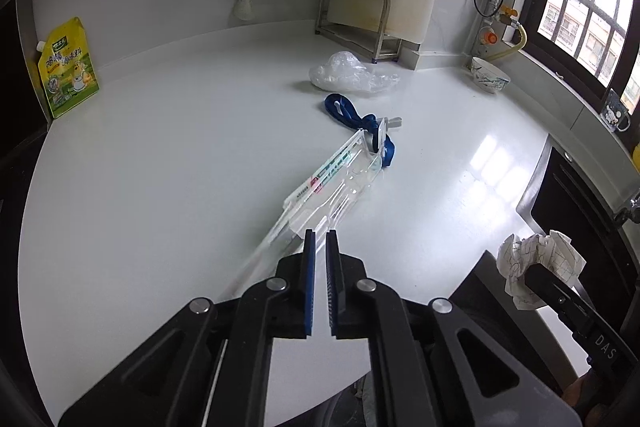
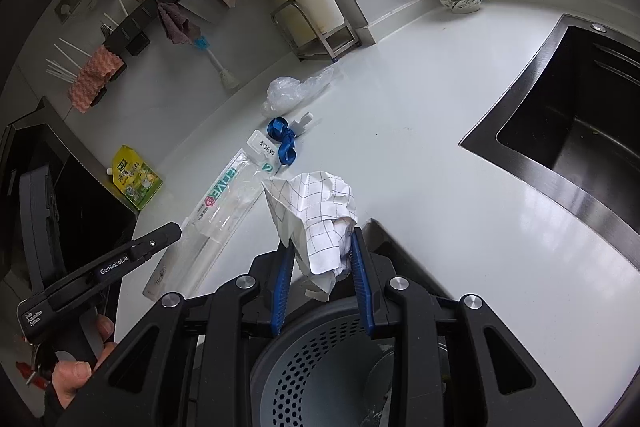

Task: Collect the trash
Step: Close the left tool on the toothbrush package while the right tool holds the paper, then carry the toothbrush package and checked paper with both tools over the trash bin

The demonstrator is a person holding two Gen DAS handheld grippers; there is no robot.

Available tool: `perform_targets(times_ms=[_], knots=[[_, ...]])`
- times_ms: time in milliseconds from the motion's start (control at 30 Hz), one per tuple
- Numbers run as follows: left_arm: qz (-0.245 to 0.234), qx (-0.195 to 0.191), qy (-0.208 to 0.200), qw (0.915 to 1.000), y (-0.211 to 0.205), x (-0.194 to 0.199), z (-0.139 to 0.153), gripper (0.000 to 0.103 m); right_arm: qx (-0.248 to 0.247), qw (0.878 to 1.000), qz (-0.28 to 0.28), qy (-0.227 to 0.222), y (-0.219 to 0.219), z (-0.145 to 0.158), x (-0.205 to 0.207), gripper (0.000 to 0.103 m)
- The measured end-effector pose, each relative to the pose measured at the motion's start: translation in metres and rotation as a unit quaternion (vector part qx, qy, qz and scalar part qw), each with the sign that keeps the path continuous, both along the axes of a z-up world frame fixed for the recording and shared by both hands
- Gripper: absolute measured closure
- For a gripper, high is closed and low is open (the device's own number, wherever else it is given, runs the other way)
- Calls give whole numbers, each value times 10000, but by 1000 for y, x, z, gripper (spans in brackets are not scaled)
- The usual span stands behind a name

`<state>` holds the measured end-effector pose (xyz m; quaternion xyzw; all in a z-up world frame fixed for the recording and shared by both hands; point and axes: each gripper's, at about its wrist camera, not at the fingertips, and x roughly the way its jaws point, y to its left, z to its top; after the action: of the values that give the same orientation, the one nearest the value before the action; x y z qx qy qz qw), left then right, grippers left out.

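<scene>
My right gripper (image 2: 320,243) is shut on a crumpled checked paper (image 2: 316,215), held above a grey perforated bin (image 2: 320,359) below the counter edge. The paper also shows at the right of the left wrist view (image 1: 536,259). My left gripper (image 1: 320,239) is nearly shut and empty, its tips just short of a clear toothbrush package (image 1: 336,179) lying on the white counter (image 1: 160,167). The package also shows in the right wrist view (image 2: 228,199). A blue lanyard (image 1: 352,115) and a clear plastic bag (image 1: 348,73) lie beyond it.
A yellow-green seasoning pouch (image 1: 68,67) leans at the far left. A bowl (image 1: 490,75) stands at the back right near the window. A black sink (image 2: 568,115) is sunk into the counter on the right. A metal rack (image 1: 356,19) stands at the back wall.
</scene>
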<state>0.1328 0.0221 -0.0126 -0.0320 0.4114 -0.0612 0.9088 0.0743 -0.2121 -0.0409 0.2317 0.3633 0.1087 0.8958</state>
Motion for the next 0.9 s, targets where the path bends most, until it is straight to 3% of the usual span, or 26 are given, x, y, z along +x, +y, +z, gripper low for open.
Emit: perform_targets(times_ms=[333,400,467,533,667,900], knots=[[-241,-254,151,9993,21,-2,-13,96,-124,9999,-21,14,5,3,-20,76],[-372,-177,115,9991,23,-2,-11,88,-144,9999,-20,-1,6,4,-22,76],[-471,-55,64,9989,25,-1,-8,59,-159,9999,-9,-15,7,5,-23,76],[-525,-4,-85,9986,27,-3,-3,37,-164,9999,2,-19,8,6,-23,76],[-838,117,-176,9963,25,1,2,35,-175,9998,48,15,11,4,-21,76],[-1295,588,4,9898,16,26,-14,30,-178,9998,79,71,11,2,-18,76]])
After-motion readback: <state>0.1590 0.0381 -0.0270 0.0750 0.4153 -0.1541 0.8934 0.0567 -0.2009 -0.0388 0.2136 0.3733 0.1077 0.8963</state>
